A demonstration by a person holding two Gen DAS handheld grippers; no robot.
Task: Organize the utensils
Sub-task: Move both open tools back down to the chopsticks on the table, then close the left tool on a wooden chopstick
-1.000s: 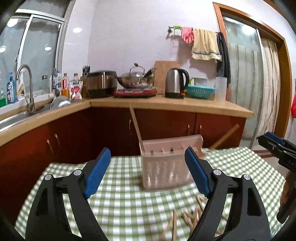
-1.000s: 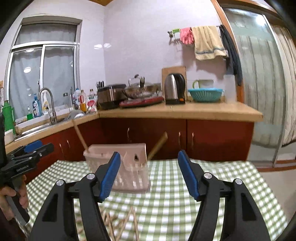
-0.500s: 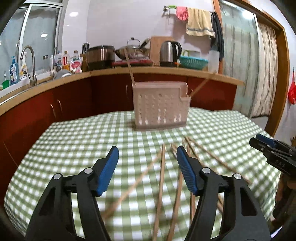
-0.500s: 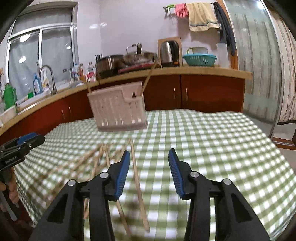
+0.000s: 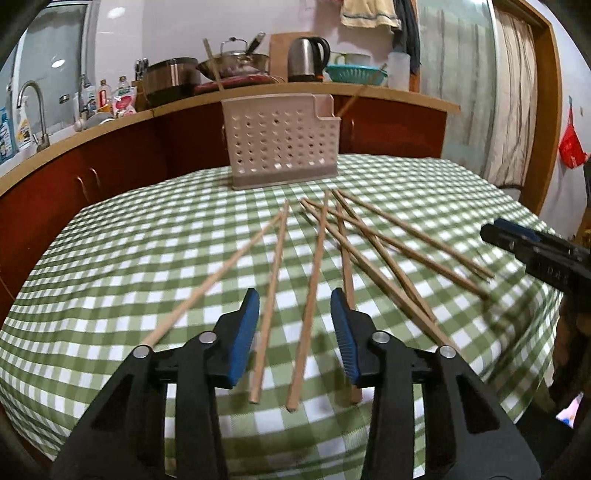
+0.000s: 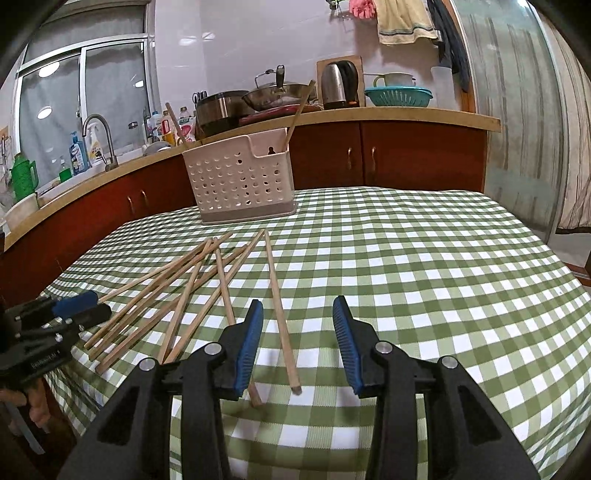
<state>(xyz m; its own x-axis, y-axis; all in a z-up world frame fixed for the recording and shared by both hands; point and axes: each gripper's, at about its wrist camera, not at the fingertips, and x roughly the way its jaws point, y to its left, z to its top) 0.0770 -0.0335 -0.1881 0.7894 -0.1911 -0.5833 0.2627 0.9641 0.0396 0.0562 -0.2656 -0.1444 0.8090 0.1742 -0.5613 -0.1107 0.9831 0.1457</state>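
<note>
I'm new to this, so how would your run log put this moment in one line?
left gripper: open, above chopsticks | right gripper: open | holder: two sticks in

A home kitchen: a counter (image 6: 406, 112) carries a kettle (image 6: 334, 85), wok (image 6: 277, 94) and sink tap (image 6: 98, 136), with towels (image 6: 404, 18) on the wall.

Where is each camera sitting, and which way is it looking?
Left wrist view: sits on the left claw, low over the green checked tablecloth, facing the perforated beige plastic utensil basket; the claw's open blue-padded fingers show, and the right claw at the right edge.
Right wrist view: sits on the right claw, facing the same basket from further right; its open fingers show, and the left claw at the left edge.
Shared: basket, tablecloth, scattered wooden chopsticks, kitchen counter.
</note>
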